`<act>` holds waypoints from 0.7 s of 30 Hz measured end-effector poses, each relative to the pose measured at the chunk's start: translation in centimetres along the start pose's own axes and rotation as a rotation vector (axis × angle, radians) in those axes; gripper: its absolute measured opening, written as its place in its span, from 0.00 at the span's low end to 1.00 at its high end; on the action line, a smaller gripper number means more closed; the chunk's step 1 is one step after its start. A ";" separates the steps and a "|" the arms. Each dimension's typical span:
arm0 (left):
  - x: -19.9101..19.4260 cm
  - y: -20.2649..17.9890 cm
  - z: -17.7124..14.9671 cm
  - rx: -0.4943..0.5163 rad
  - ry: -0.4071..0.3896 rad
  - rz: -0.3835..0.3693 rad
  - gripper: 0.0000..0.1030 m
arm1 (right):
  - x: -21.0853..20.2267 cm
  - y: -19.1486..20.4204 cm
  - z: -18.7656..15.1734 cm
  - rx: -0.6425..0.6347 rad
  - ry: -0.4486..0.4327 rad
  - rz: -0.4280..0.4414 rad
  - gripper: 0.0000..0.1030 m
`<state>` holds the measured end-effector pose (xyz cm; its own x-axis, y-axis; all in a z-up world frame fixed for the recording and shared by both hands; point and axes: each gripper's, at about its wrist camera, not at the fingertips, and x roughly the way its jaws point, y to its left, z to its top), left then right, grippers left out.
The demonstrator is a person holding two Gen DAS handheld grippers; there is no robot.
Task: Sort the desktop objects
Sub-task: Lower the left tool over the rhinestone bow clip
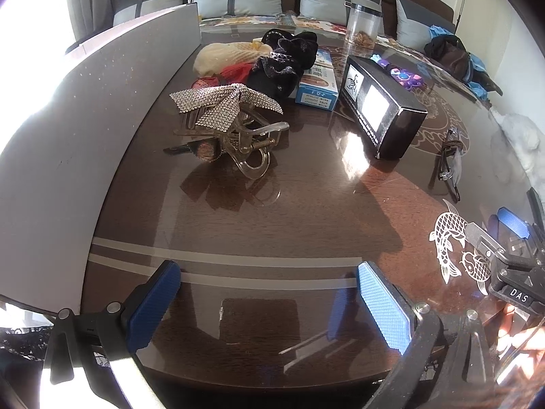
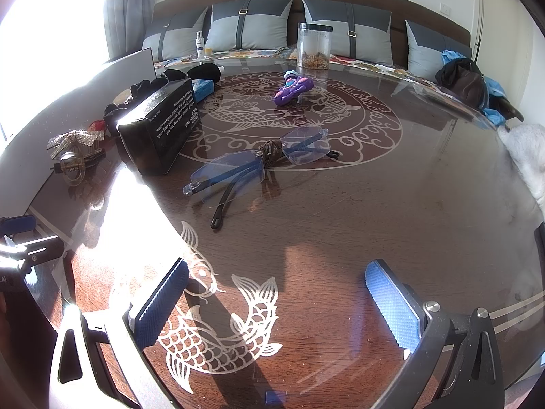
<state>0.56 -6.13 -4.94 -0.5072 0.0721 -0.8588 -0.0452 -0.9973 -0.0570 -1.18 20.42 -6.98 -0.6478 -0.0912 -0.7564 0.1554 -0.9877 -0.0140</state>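
Observation:
A rhinestone bow hair clip point(image 1: 226, 105) lies on a clear claw clip point(image 1: 250, 150) mid-table, well ahead of my open left gripper point(image 1: 269, 303), which holds nothing. Behind it sit black scrunchies point(image 1: 284, 59), a cream knit piece point(image 1: 226, 55) and a red item point(image 1: 235, 72). A black box point(image 1: 381, 109) and a blue-white box point(image 1: 318, 83) stand to the right. Rimless glasses point(image 2: 262, 162) lie ahead of my open, empty right gripper point(image 2: 277, 303). A purple toy point(image 2: 293, 89) lies farther back. The right gripper also appears in the left wrist view point(image 1: 511, 235).
A grey upright panel point(image 1: 85, 109) borders the table's left side. A clear jar point(image 2: 314, 46) with brown contents stands at the far edge. Cushions point(image 2: 250, 25) line a sofa behind. A dark bag point(image 2: 465, 80) and white fluffy thing point(image 2: 526, 156) lie at right. The table point(image 2: 374, 211) is glossy brown.

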 end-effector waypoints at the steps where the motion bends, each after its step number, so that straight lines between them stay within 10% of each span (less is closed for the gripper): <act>1: -0.2 0.2 0.0 -0.013 -0.006 -0.015 1.00 | 0.0 0.0 0.0 0.000 0.000 0.000 1.00; 16: -2.0 3.0 2.0 -0.182 -0.133 -0.076 1.00 | 0.0 0.0 0.1 0.000 -0.002 0.000 1.00; 21: -2.0 1.2 3.9 -0.069 -0.162 -0.008 1.00 | -0.2 0.0 0.1 0.000 -0.005 0.001 1.00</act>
<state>-1.87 -7.47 -1.30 -0.6390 0.0749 -0.7655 0.0065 -0.9947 -0.1028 -1.15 20.43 -6.77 -0.6511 -0.0928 -0.7533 0.1563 -0.9876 -0.0134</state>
